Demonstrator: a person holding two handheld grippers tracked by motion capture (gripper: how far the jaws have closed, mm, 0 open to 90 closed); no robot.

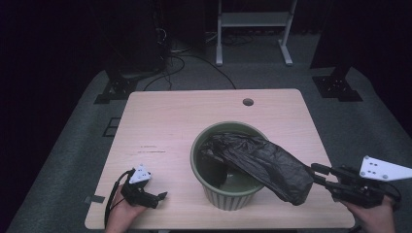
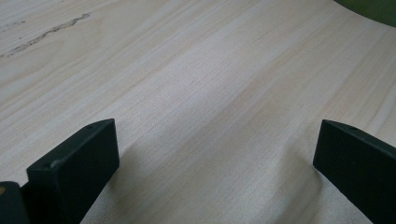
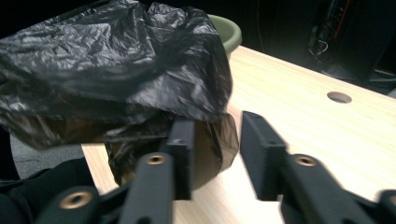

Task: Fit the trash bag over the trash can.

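Bag (image 1: 262, 162) of black plastic drapes from inside the green bin (image 1: 228, 194) out over its right rim. We see the right gripper (image 1: 318, 174) at its outer end, jaws parted; the left gripper (image 1: 163, 196) rests spread wide on the table (image 1: 194, 111).

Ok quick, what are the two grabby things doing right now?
Left gripper: open, holding nothing, low over the pale wooden table.
Right gripper: open, a fold of the crinkled black plastic bag between its fingers, not clamped.
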